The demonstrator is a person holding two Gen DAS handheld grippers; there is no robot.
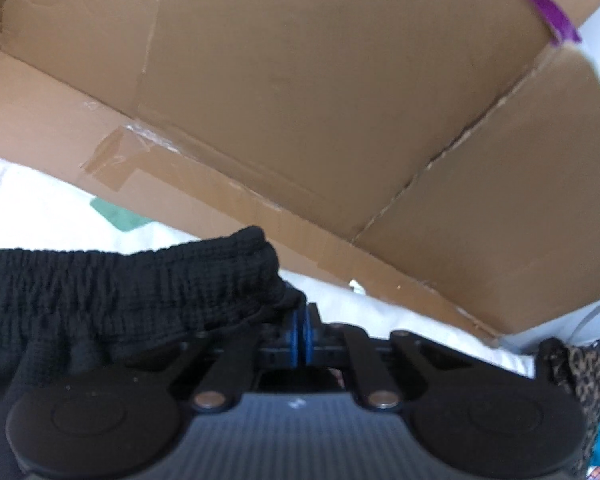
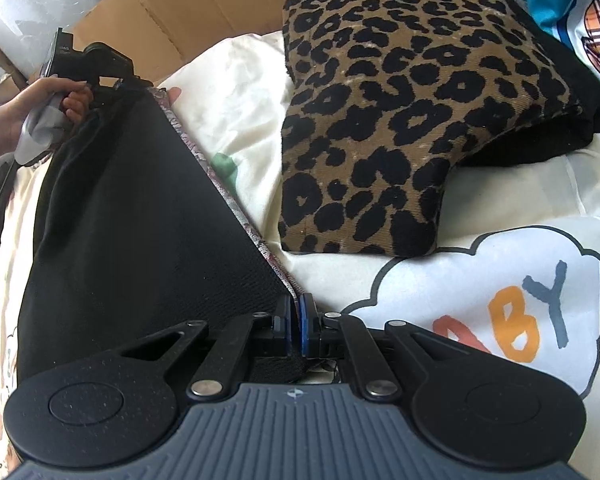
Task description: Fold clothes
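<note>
A black garment with an elastic waistband [image 1: 132, 284] fills the lower left of the left wrist view. My left gripper [image 1: 302, 330] is shut on the waistband's corner. In the right wrist view the same black garment [image 2: 140, 220] hangs stretched between both grippers, with a patterned edge along its right side. My right gripper [image 2: 295, 320] is shut on its near corner. The left gripper [image 2: 96, 60] shows at the far end, held by a hand, above the white bedsheet [image 2: 236, 92].
A large cardboard box [image 1: 340, 100] stands close ahead of the left gripper. A leopard-print folded item [image 2: 412, 100] lies on the bed to the right. A white cloud print with letters [image 2: 500, 312] marks the sheet. A teal cloth [image 2: 572, 8] sits at the far right.
</note>
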